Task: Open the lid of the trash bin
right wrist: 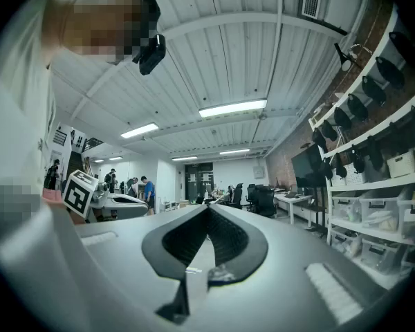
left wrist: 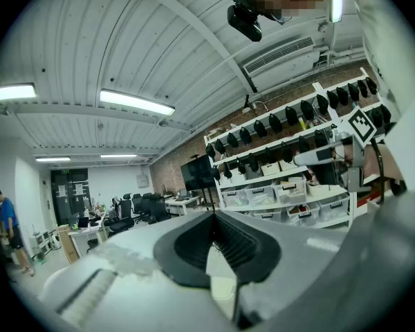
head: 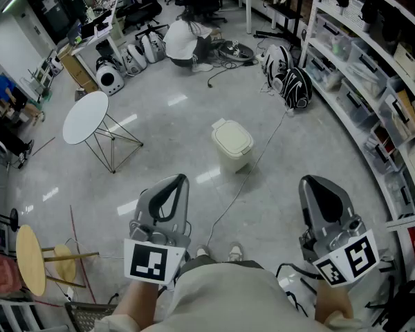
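Note:
The trash bin (head: 232, 144) is small and cream-coloured, standing on the grey floor a few steps ahead with its lid down. My left gripper (head: 179, 180) is held low at the left, shut and empty, well short of the bin. To the right, my right gripper (head: 311, 181) is likewise shut with nothing in it. In the left gripper view the left gripper (left wrist: 213, 214) points out over the room and up at the ceiling, and the bin is out of sight. The right gripper (right wrist: 208, 208) in its own view also shows closed jaws and no bin.
A cable (head: 257, 159) runs over the floor just right of the bin. A round white table (head: 85, 116) stands to the left and a yellow stool (head: 30, 259) at the near left. Shelving (head: 373, 95) lines the right side. A person (head: 185, 40) crouches far ahead beside bags (head: 295, 86).

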